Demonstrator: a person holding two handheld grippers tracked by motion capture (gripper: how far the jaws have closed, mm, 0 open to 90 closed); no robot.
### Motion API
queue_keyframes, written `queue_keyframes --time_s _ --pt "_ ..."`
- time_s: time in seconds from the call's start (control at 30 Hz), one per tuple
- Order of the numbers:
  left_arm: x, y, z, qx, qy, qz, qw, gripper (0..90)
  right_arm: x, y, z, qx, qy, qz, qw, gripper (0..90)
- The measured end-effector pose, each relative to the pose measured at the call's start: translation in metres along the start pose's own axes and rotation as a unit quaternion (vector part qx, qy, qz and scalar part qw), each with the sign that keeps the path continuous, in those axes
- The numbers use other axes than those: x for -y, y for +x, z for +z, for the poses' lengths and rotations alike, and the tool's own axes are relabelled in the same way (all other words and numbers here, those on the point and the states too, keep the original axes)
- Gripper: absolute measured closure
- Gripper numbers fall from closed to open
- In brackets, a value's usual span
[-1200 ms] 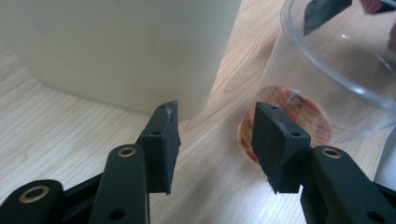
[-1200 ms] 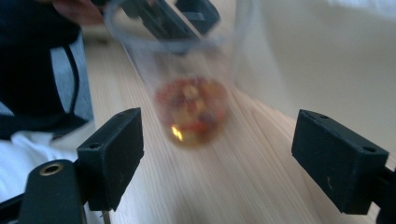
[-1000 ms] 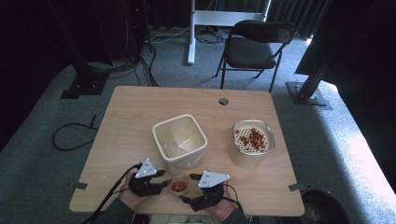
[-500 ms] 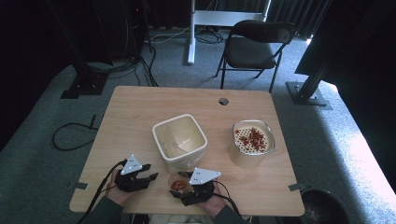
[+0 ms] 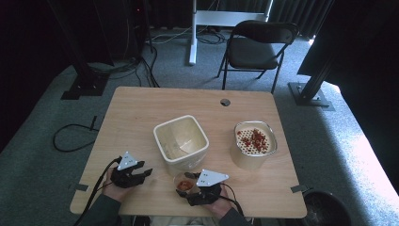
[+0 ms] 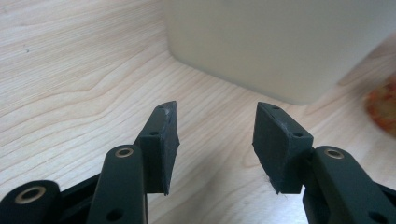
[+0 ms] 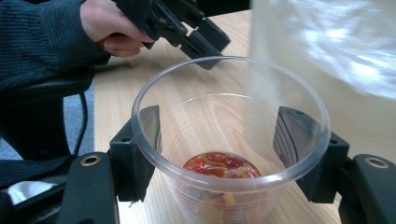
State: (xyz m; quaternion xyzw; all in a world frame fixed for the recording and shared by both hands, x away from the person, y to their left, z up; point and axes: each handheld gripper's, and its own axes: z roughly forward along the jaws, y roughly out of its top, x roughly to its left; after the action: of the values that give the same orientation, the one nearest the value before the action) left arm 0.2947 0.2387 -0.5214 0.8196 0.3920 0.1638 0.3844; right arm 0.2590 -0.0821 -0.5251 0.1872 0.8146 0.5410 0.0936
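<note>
Right tongs [image 7: 219, 140] around a clear plastic cup [image 7: 231, 154]; left tongs [image 6: 215, 140] empty.

The right tongs lie low and level at the near edge of the pale wood-grain tabletop [image 5: 141, 113]. Their black jaws have just been closing and now sit against the cup's ribbed wall on both sides, holding it. The cup stands upright just in front of the square cream tub [image 5: 181, 141], with a shallow layer of glossy red pieces [image 7: 219, 165] at its bottom. The right gripper view also shows the left hand [image 7: 109, 25], in a dark knitted sleeve, behind the cup. The left tongs hover low over bare wood with jaws wide apart, aimed at the tub's smooth matt wall. The high view adds a round cream container [image 5: 254, 146] with red bits on a perforated insert, to the right.
</note>
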Motion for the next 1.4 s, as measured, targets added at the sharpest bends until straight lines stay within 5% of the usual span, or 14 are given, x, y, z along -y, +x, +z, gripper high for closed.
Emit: queue_keyframes --time_s 0.23,0.47,0.53,0.83,1.17,1.4 --pt "0.002 0.01 0.005 -0.011 0.009 -0.008 0.9999 51.0 0.006 -0.009 -0.033 0.051 0.008 -0.005 0.9986 34.0" --pt "0.003 0.019 0.009 -0.017 0.016 -0.014 0.9996 51.1 0.009 -0.026 -0.067 0.111 0.004 0.007 0.9938 34.3" --pt "0.004 0.02 0.01 -0.018 0.02 -0.014 0.9995 51.1 0.012 -0.034 -0.084 0.139 0.001 0.021 0.99 34.3" --pt "0.005 0.021 0.011 -0.017 0.019 -0.017 0.9995 50.9 0.021 -0.047 -0.122 0.201 -0.001 0.042 0.9787 34.4" --pt "0.006 0.033 0.016 -0.025 0.026 -0.029 0.9989 49.7 0.033 -0.055 -0.153 0.239 0.002 0.068 0.9686 34.8" --pt "0.007 0.037 0.019 -0.029 0.026 -0.035 0.9986 49.7 0.036 -0.06 -0.168 0.283 0.006 0.083 0.9554 35.3"
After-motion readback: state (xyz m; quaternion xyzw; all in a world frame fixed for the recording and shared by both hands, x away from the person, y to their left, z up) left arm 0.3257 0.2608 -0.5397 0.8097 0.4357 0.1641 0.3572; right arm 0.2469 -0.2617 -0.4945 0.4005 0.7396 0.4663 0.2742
